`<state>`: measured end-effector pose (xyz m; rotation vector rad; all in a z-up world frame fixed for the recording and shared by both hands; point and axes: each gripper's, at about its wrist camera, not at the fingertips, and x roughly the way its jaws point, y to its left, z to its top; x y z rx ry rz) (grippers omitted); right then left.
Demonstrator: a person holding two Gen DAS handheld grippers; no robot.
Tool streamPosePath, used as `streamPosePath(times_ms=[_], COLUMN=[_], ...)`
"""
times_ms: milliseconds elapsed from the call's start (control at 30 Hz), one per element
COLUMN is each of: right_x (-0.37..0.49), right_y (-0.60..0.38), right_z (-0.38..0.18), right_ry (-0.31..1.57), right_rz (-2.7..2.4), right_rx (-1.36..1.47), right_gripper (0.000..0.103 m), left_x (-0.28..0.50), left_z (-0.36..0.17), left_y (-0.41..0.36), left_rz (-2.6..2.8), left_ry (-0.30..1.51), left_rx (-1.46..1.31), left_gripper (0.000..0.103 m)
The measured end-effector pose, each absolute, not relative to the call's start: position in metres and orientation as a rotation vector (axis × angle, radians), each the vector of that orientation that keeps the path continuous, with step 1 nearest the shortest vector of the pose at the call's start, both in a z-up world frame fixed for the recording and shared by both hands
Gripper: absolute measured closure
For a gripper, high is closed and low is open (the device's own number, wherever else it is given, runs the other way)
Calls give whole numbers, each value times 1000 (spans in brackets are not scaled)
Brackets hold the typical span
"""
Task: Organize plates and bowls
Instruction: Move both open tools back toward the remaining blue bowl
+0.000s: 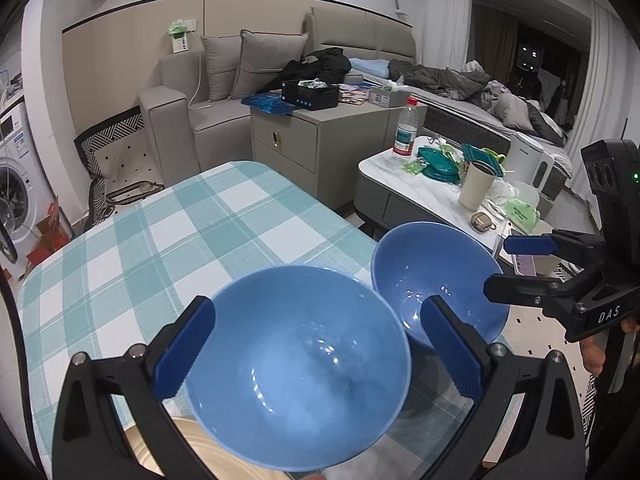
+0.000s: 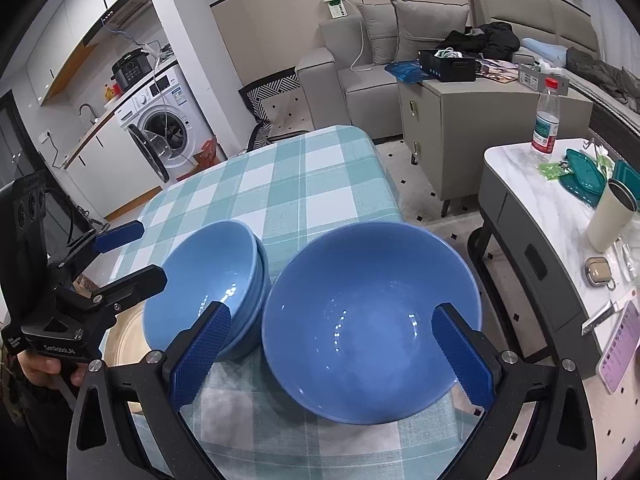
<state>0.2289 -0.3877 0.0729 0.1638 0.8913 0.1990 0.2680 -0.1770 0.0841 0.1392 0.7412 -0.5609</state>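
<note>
A stack of blue bowls [image 1: 300, 364] [image 2: 208, 280] stands near the front of the checked tablecloth [image 1: 180, 240] [image 2: 300, 184]. A single blue bowl [image 1: 436, 276] [image 2: 372, 320] stands upright just right of the stack, at the table's right edge. A beige plate [image 1: 192, 448] [image 2: 124, 340] lies by the stack's near left side, partly hidden. My left gripper [image 1: 320, 344] [image 2: 152, 252] is open, hovering at the stack's near left with nothing between its fingers. My right gripper [image 2: 332, 356] [image 1: 496, 266] is open too, framing the single bowl in its own view without gripping it.
A marble side table [image 2: 516, 168] [image 1: 424, 188] at the right carries a water bottle [image 2: 545, 124], a cream tumbler [image 2: 610, 216], teal containers and a phone [image 2: 620, 348]. A grey cabinet [image 1: 304, 140] and sofa stand behind the table. A washing machine [image 2: 168, 128] is far left.
</note>
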Motion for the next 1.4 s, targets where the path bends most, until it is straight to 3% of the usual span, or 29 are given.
streamPosePath(times_ms=[1400], right_x=[217], right_y=[-441], right_z=[32], right_ry=[982], right_rz=[95], right_rx=[272], right_gripper=[1], left_x=[298], left_z=[62], left_y=[-270], left_rz=[-685], left_ry=[847], left_rx=[275], left_gripper=[0])
